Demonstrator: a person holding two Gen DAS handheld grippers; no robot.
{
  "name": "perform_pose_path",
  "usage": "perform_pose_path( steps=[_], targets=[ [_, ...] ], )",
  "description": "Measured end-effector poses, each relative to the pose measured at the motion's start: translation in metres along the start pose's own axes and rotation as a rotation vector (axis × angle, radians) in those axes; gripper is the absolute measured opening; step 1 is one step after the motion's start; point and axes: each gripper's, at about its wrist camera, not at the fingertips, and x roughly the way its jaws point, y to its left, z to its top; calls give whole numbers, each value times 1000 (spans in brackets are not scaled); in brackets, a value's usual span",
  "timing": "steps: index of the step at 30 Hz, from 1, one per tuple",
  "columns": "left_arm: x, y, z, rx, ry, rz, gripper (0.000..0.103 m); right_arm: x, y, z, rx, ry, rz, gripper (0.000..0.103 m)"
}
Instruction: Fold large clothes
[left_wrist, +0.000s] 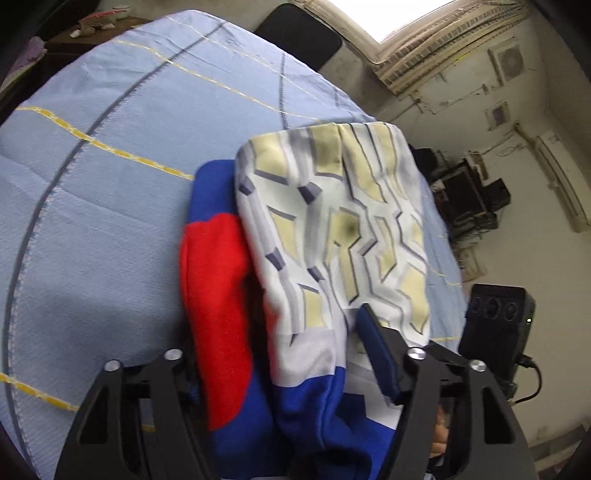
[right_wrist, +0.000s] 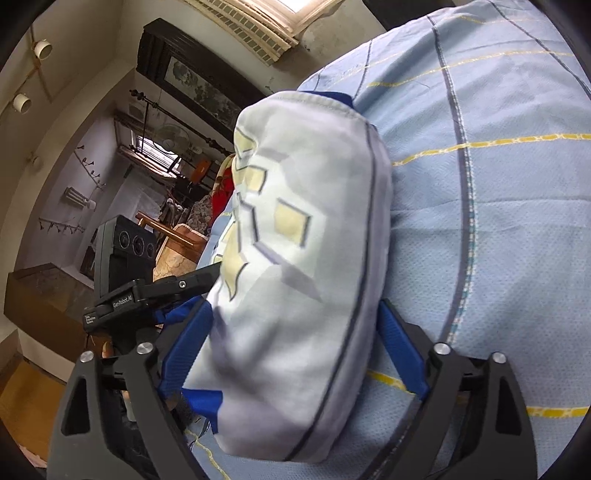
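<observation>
The left gripper (left_wrist: 306, 354) straddles the red-and-blue side of the folded garment (left_wrist: 332, 229) near the bedsheet's (left_wrist: 110, 184) edge; whether its pads press I cannot tell. The right gripper (right_wrist: 291, 354) stands wide around the patterned bundle, seemingly steadying the fold.

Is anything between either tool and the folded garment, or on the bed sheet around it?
Nothing visible. The folded garment already sits between the right tool's fingers, and the left tool straddles its other end. The blue bed sheet around it shows nothing else lying on it.
</observation>
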Motion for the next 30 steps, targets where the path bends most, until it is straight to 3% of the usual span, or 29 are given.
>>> perform_pose_path(
  steps=[3, 5, 9, 10, 13, 16, 21, 23, 26, 30],
  targets=[
    [3, -4, -1, 9, 3, 26, 64, 4, 6, -2, -23, -11, -21, 90],
    [6, 1, 1, -28, 10, 47, 78, 7, 6, -3, -26, -15, -30, 90],
    [8, 0, 2, -38, -5, 45, 79, 12, 12, -4, -53, -18, -54, 89],
    [7, 0, 1, -34, -10, 49, 78, 12, 12, -6, -53, -20, -55, 89],
    [6, -3, -3, -24, -11, -5, 59, 12, 12, -7, -53, -23, -53, 83],
    [5, -12, -5, 20, -30, 25, 55, 11, 15, -5, -58, -26, -57, 74],
    [6, -11, -4, 3, -29, 18, 57, 11, 14, -5, -57, -25, -55, 76],
    [9, -3, -3, -34, -16, 12, 69, 16, 13, -4, -64, -5, -47, 81],
    [8, 2, -3, -44, -14, -9, 68, 16, 15, -4, -69, -5, -52, 82],
    [5, -4, -6, -8, -35, 0, 57, 15, 16, -3, -74, -7, -54, 80]
  ],
)
